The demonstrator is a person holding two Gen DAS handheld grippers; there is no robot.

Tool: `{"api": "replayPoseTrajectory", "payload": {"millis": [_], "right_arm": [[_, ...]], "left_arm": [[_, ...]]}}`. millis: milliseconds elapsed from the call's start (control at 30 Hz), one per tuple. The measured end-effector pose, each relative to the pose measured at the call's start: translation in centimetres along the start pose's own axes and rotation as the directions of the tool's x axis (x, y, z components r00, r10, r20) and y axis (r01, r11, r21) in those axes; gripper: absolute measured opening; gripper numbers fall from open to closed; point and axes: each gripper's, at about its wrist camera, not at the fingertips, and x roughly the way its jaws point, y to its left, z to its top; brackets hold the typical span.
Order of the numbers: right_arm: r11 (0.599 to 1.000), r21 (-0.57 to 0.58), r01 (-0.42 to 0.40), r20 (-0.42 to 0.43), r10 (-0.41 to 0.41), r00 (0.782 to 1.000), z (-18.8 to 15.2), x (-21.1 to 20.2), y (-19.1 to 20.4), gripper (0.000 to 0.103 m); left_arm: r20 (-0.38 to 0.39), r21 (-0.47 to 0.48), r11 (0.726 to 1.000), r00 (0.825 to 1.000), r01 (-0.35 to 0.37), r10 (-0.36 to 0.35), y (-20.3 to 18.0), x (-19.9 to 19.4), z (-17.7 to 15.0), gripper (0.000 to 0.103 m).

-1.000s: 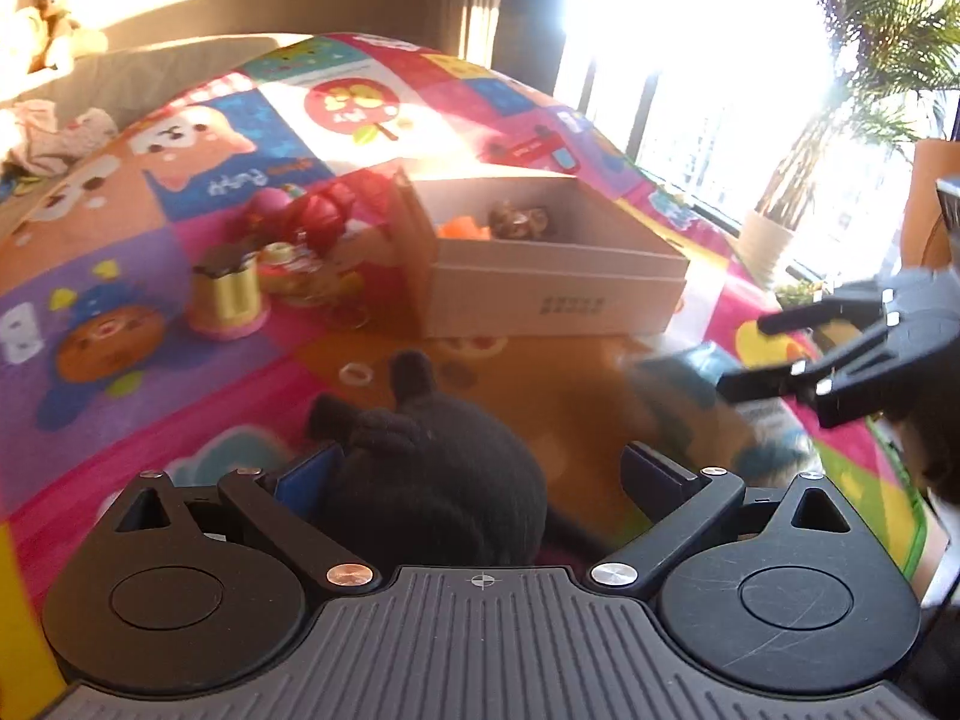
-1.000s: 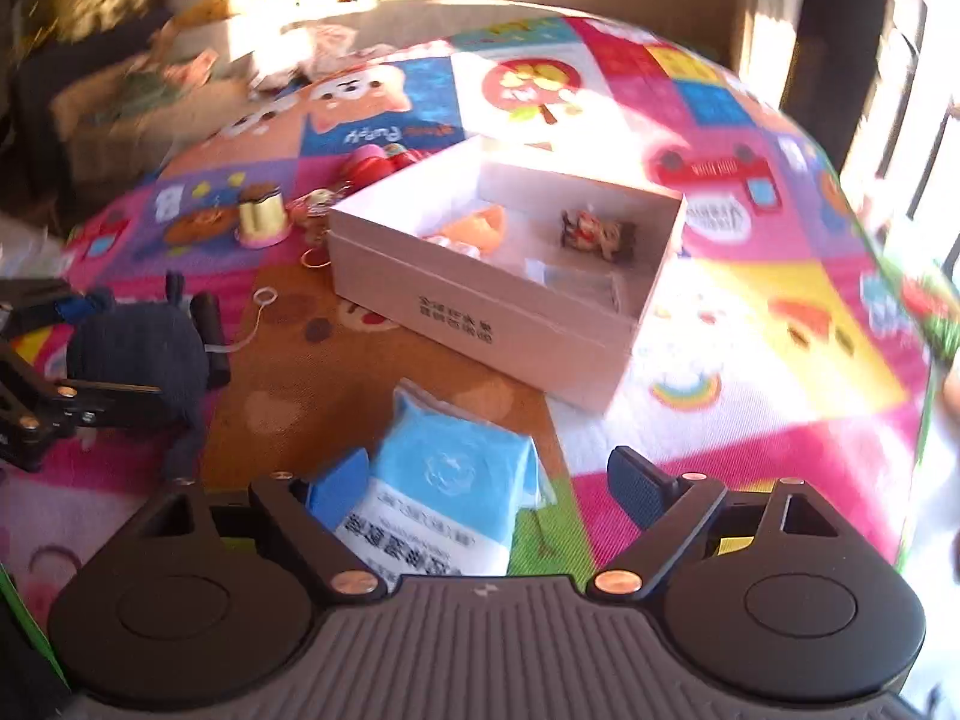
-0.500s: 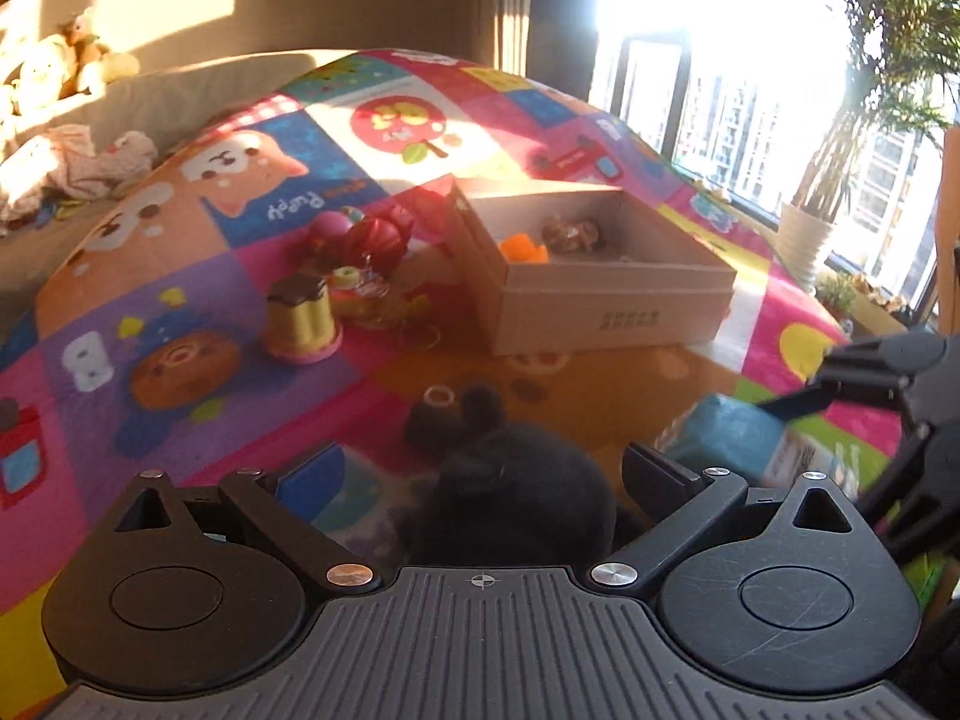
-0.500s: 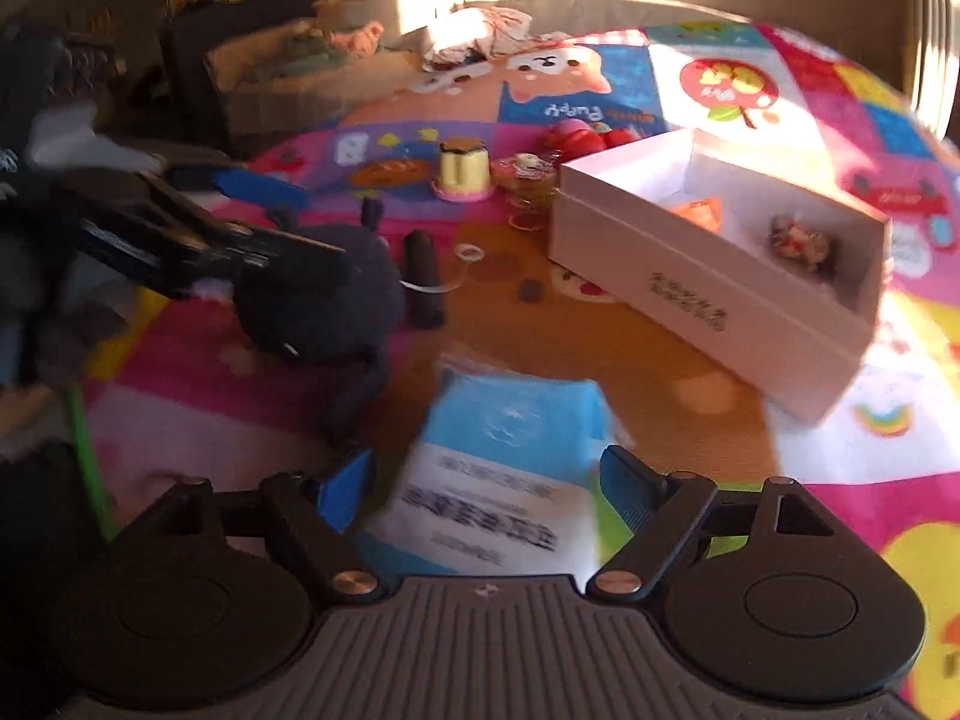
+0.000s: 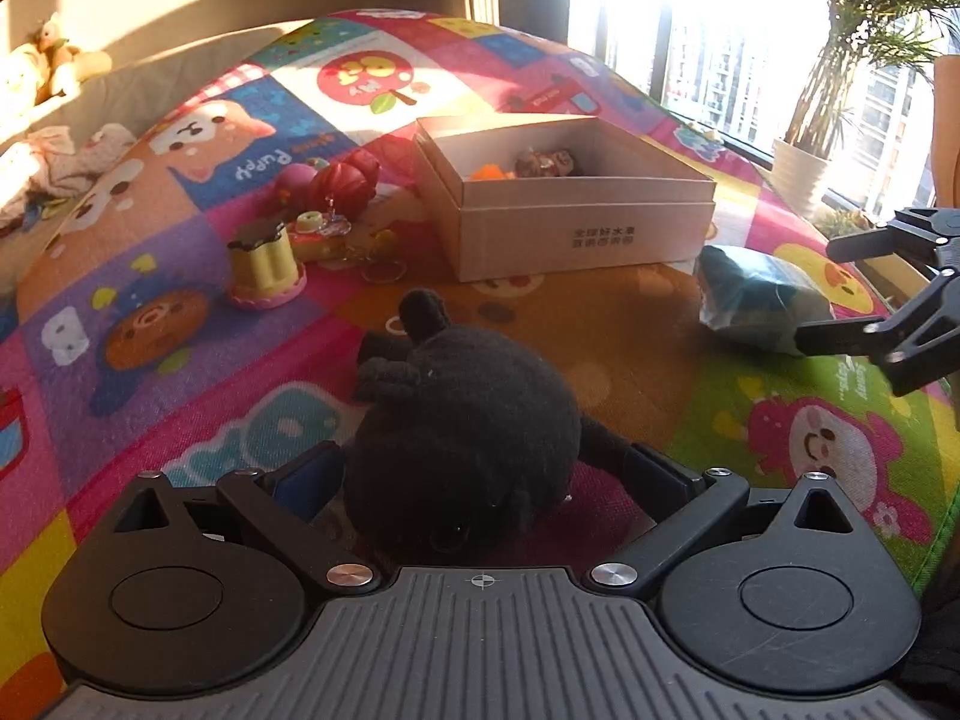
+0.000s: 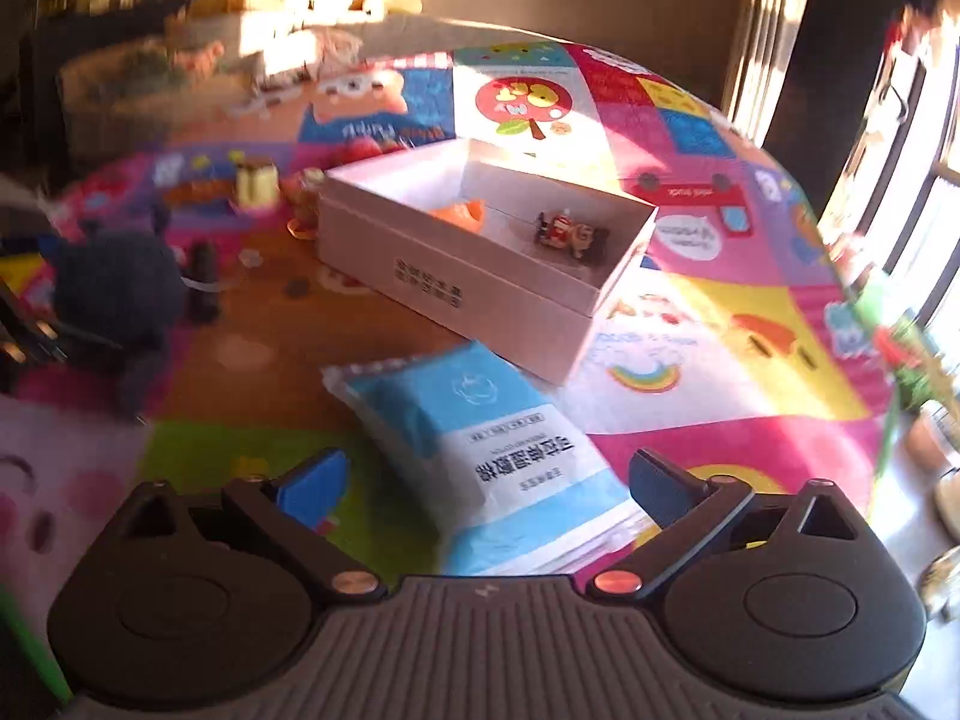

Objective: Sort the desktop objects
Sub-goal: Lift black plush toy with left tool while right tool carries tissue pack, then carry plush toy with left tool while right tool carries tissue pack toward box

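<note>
- The black plush toy (image 5: 462, 420) lies on the patterned mat (image 5: 180, 324), between the spread fingers of the left tool (image 5: 480, 468); whether the pads touch it cannot be told.
- The blue packet (image 6: 480, 450) lies flat on the mat in front of the white box (image 6: 480, 264), between the wide-set fingers of the right tool (image 6: 486, 480), and is not gripped.
- The box is seen to hold an orange item (image 6: 462, 213) and a small figure (image 6: 567, 234).
- The step in hand is judged to be the approach to a grasp, on both sides.
- Next, a closing on each item is called for, then a lift clear of the box wall.
</note>
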Motion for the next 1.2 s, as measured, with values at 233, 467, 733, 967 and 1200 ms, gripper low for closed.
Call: {"api": "replayPoseTrajectory", "payload": {"millis": [233,467,733,967,1200], "right_arm": [[0.991,0.120,-0.058,0.024,0.055,0.998,0.8,2.0,-2.2,0.103],[0.930,0.236,-0.281,-0.024,0.295,0.955,0.0,2.3,-1.5,0.103],[0.976,0.158,-0.150,-0.014,0.154,0.988,1.2,1.1,1.1,0.103],[0.887,0.446,-0.116,-0.030,0.144,0.989,2.0,4.9,-1.5,0.103],[0.941,0.340,0.010,-0.064,0.012,0.998,1.4,5.1,-0.8,0.103]], "left_arm": [[0.016,-0.044,0.999,1.000,0.002,-0.001,0.4,-0.4,0.1,0.102],[0.013,-0.079,0.997,1.000,0.017,-0.016,0.5,-0.4,0.1,0.102],[0.019,-0.060,0.998,0.999,0.032,-0.031,-0.2,-0.5,0.0,0.103],[0.026,0.005,0.998,0.997,0.070,-0.070,-1.0,-1.4,0.1,0.103],[0.035,0.032,0.998,0.998,-0.055,0.054,-0.9,-1.7,-0.2,0.103]]}}
